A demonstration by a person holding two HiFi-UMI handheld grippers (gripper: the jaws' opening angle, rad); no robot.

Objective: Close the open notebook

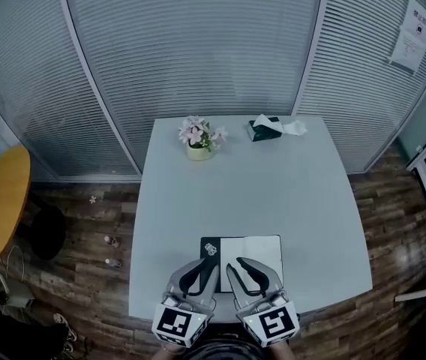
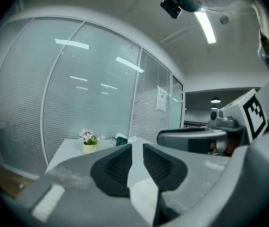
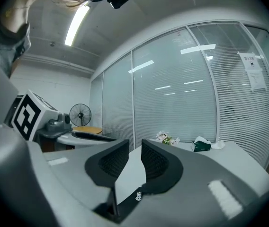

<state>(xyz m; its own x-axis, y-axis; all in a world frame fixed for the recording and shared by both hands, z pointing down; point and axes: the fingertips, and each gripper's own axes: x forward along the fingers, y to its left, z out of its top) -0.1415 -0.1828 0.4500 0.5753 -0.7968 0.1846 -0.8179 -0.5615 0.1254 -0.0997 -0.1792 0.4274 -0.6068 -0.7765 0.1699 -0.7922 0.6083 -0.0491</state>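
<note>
Left tongs: our left gripper (image 1: 207, 267) hovers over the near edge of the table (image 1: 243, 193). In its own view (image 2: 137, 148) the two dark pads stand a narrow gap apart, released, with nothing gripped.
Right tongs: our right gripper (image 1: 237, 267) sits just beside the left one. Its pads (image 3: 135, 145) are also parted by a narrow gap and are empty.
Marker cubes: one on each gripper, at the bottom of the head view, left (image 1: 181, 322) and right (image 1: 271, 322).
Notebook: the open notebook (image 1: 250, 250) lies flat at the near edge of the table, directly under both grippers. We see a white page facing up and a dark strip along its left side. The white page shows through the gap of each pair of jaws (image 2: 144, 193) (image 3: 130, 181).
Far side of table: a small flower pot (image 1: 199, 137) with pale pink blooms, and to its right, apart from it, a dark green tissue box (image 1: 265, 128) with a tissue sticking out.
Surroundings: glass walls with blinds enclose the corner, and a paper notice (image 1: 415, 32) hangs on the right pane.
Left of table: a yellow round table (image 1: 1, 201) stands on the wooden floor (image 1: 85, 238). The right gripper view shows a standing fan (image 3: 80, 115) behind it.
</note>
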